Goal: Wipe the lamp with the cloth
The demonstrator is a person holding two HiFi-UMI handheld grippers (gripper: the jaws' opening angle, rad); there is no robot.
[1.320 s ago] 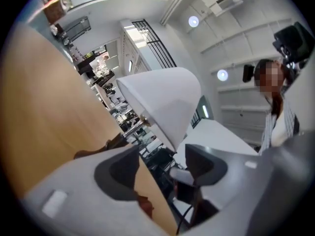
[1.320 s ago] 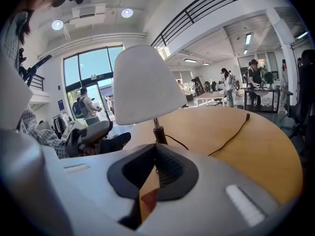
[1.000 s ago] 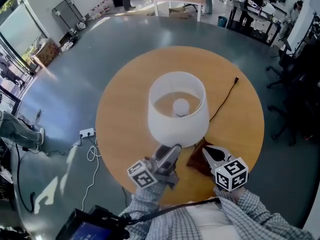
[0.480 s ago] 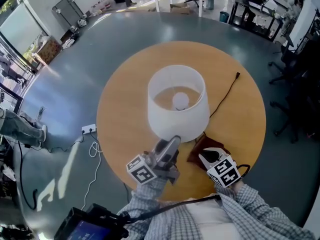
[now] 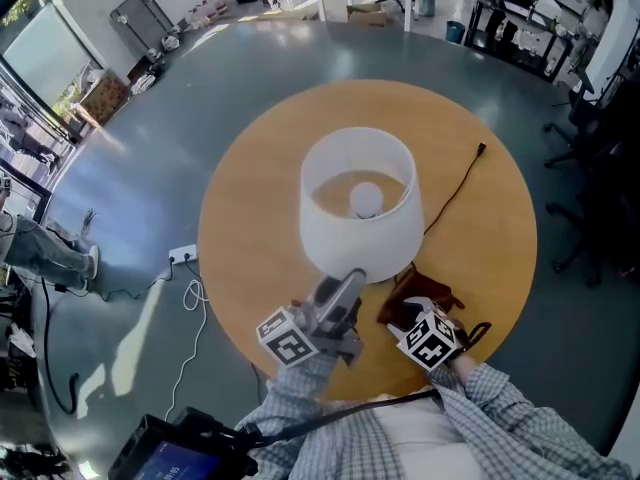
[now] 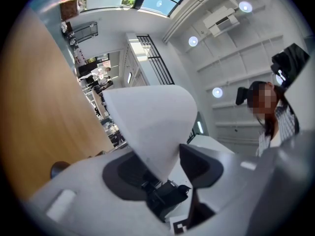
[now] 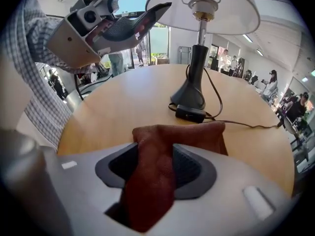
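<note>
I read the left gripper [image 5: 351,281] as follows: its jaws have just been closing and are clamped on the lower rim of the shade [image 5: 352,243]. The right gripper [image 7: 154,154] jaws have just opened and stand apart. The cloth [image 7: 197,134] lies loose between them, on the table [image 5: 250,218] near the lamp base [image 7: 191,96].

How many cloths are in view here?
1: the dark red cloth lies on the table near its front edge, between the right gripper's just-opened jaws. No other shows.
</note>
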